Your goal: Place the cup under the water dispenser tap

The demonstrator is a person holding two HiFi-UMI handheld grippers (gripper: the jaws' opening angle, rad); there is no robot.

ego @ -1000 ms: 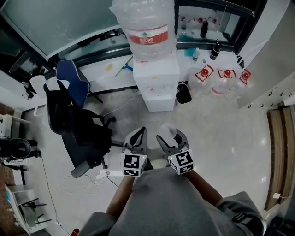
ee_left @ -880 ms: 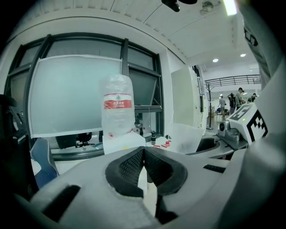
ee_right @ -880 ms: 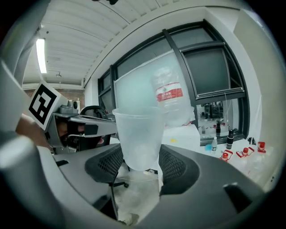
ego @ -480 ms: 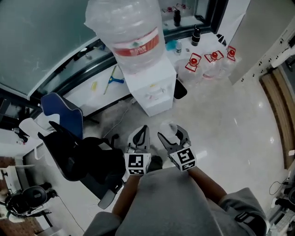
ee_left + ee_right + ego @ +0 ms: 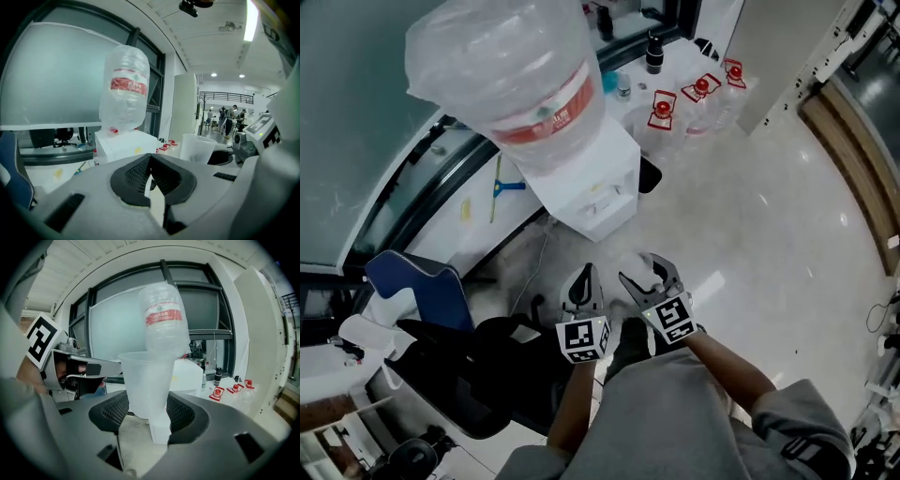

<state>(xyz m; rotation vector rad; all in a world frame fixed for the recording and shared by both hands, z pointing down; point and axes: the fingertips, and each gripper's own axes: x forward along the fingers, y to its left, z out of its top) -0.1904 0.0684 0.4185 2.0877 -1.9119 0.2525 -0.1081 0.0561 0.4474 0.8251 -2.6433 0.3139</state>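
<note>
A translucent plastic cup [image 5: 146,383] stands upright between the jaws of my right gripper [image 5: 149,409], which is shut on its lower part. In the head view this gripper [image 5: 649,272] hangs over the floor, a short way in front of the white water dispenser [image 5: 598,186]. A large clear bottle [image 5: 508,77] with a red label sits upside down on the dispenser. My left gripper [image 5: 583,279] is beside the right one, shut with nothing in it. From the left gripper view, the cup [image 5: 198,147] shows to the right of the dispenser [image 5: 125,144].
A blue chair [image 5: 414,279] and a black office chair [image 5: 492,367] stand to the left. Several spare water bottles with red caps [image 5: 680,101] sit right of the dispenser, with a dark bin [image 5: 650,174] beside it. The person's grey-clothed legs [image 5: 656,412] fill the bottom.
Both grippers have come closer to the dispenser, which now looms larger and further left in the head view. The cup stays held in the right gripper.
</note>
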